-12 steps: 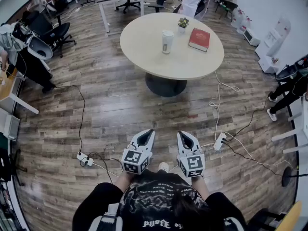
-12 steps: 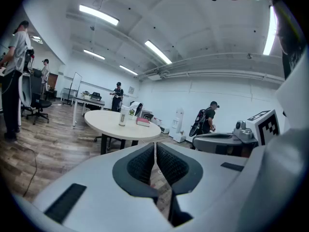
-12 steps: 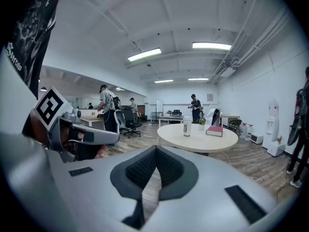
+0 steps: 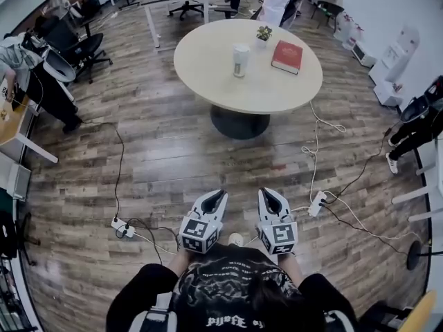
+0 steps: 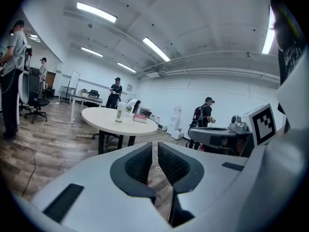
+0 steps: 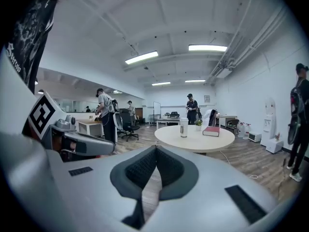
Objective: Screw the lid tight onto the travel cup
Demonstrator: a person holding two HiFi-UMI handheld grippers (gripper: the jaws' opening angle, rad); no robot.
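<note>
The travel cup is a pale tumbler with its lid on top, standing upright on a round beige table far ahead of me. It also shows small in the left gripper view, cup, and the right gripper view, cup. My left gripper and right gripper hover side by side over the wooden floor, close to my body and well short of the table. The left gripper is shut with only a sliver between its pads. The right gripper is shut, its pads touching. Nothing is held.
A red book and a small potted plant share the table. Cables and power strips lie on the floor between me and the table. People and office chairs stand at the left; a person's legs are at the right.
Both grippers sit slightly lower and further right in the head view. The person at the left has shifted a little. Jaws unchanged.
</note>
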